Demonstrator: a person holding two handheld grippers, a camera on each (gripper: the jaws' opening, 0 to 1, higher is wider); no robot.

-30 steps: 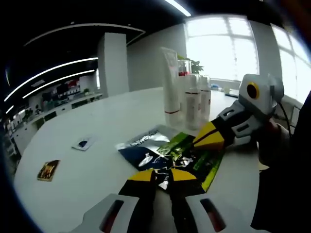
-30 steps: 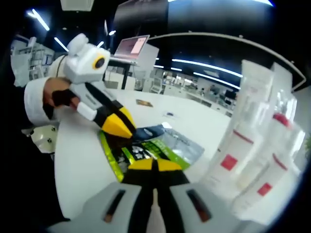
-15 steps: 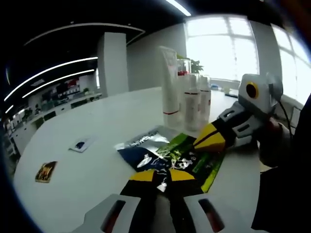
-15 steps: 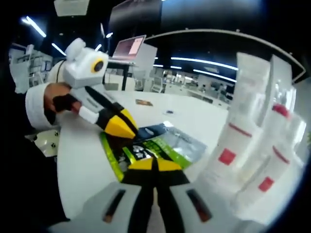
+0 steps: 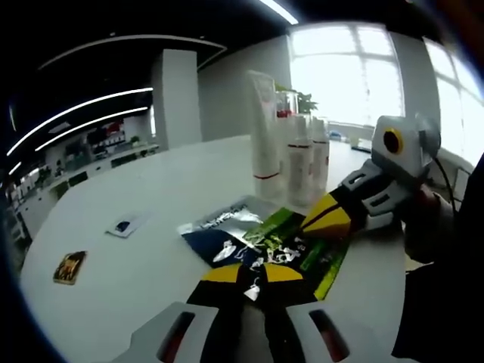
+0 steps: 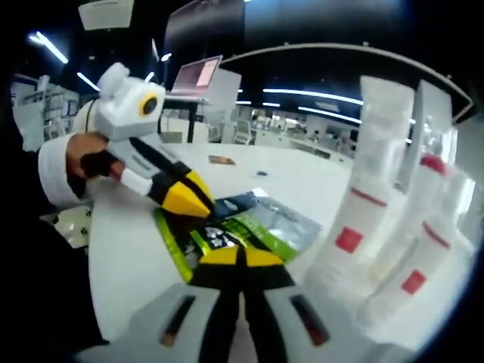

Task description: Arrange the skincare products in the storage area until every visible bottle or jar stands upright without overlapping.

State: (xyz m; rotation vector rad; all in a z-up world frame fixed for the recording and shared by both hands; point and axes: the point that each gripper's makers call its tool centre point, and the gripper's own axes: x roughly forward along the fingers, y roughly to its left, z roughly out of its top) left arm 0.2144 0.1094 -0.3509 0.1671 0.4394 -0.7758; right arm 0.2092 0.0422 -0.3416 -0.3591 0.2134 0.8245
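White round table point(image 5: 151, 204) under both tongs, wide and mostly bare. Beyond the tips of the left tongs point(image 5: 251, 274), standing upright in a tight cluster: a tall white tube point(image 5: 266, 136) with a thin red band near its base, and just beside it on the right several white bottles point(image 5: 301, 162) with red labels, touching or nearly touching one another. Same cluster in the right gripper view, to the right of the right tongs point(image 6: 241, 257): tall white tube point(image 6: 363, 189) nearest, white bottles point(image 6: 423, 249) with square red labels behind and beside it, all upright.

Lying flat between both pairs of tips, a small pile of sachets: a green-and-black sachet point(image 5: 302, 242) on top, a dark blue one point(image 5: 208, 243) and a silvery one point(image 5: 227, 215) partly beneath it, overlapping. In the right gripper view, same pile just ahead of the jaws, green sachet point(image 6: 227, 234) uppermost.

Left tongs: jaws brought together, yellow tips meeting over the near edge of the green sachet; cannot tell whether foil is actually pinched. Right tongs: jaws likewise closed to a thin line at the sachet's edge; grip on it cannot be told. Right tongs also seen in the left gripper view, coming in from the right, yellow tip down on the green sachet; left tongs in the right gripper view, held by a hand point(image 6: 91, 155) in a white sleeve.

Far to the left of the left tongs, well apart from the pile: a small blue-printed sachet point(image 5: 122, 225) and a small brown-gold sachet point(image 5: 68, 266), both flat on the table.
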